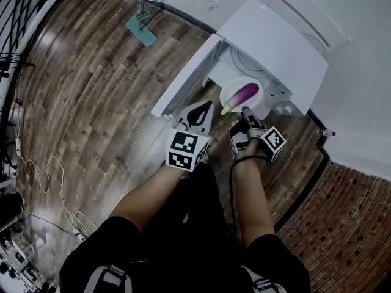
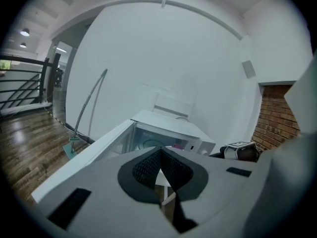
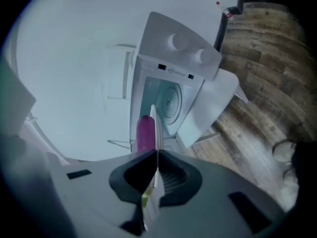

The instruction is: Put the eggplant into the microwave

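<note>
A purple eggplant [image 1: 246, 92] with a green stem lies on a white plate [image 1: 233, 88] held just in front of the open white microwave [image 1: 275, 47]. My right gripper [image 1: 245, 110] is shut on the plate's near rim. In the right gripper view the plate [image 3: 154, 123] shows edge-on between the jaws, with the eggplant [image 3: 145, 133] on its left and the microwave's cavity [image 3: 171, 100] beyond. My left gripper [image 1: 206, 107] hangs beside it on the left, shut and empty, its pads [image 2: 148, 170] meeting at the tip. The microwave door [image 1: 183, 78] swings out to the left.
The microwave sits low against a white wall, on a wooden floor. A mop [image 1: 142, 29] leans at the back left. Cables [image 1: 55, 176] trail along the left. A brick wall [image 1: 348, 224] and a small bottle [image 1: 327, 132] are at the right.
</note>
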A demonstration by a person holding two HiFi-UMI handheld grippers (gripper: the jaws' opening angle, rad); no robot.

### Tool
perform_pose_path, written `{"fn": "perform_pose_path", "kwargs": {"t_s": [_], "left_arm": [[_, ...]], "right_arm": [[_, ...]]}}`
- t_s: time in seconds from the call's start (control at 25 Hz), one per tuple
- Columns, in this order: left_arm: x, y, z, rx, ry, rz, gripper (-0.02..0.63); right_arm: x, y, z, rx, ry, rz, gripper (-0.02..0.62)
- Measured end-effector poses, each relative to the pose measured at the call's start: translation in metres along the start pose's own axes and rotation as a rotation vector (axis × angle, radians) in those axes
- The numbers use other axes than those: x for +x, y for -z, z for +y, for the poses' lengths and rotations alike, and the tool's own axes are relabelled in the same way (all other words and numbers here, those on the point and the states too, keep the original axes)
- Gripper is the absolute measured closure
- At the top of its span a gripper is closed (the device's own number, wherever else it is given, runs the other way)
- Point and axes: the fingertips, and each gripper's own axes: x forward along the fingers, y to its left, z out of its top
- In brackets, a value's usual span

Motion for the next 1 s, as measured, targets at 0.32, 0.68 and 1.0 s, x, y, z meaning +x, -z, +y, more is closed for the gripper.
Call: {"fn": "perform_pose_path", "kwargs": {"t_s": [0.32,0.68,1.0], "left_arm": [[0.058,0.070,0.032,0.045,-0.011,-0.050,0.606],[0.106,0.107,0.050,0.104,0.025,-0.126,0.606],[0.092,0.121,0.050,0.134,0.040,-0.152,0.606]], "right_arm": [[0.082,-0.056,-0.029,0.047,-0.078,-0.125,0.572],[0.147,-0.101,-0.036,0.039,-0.147,-0.203,0.572],[0.191,-0.133,-0.034,-0.029,-0.112,-0.257,0.572]]}}
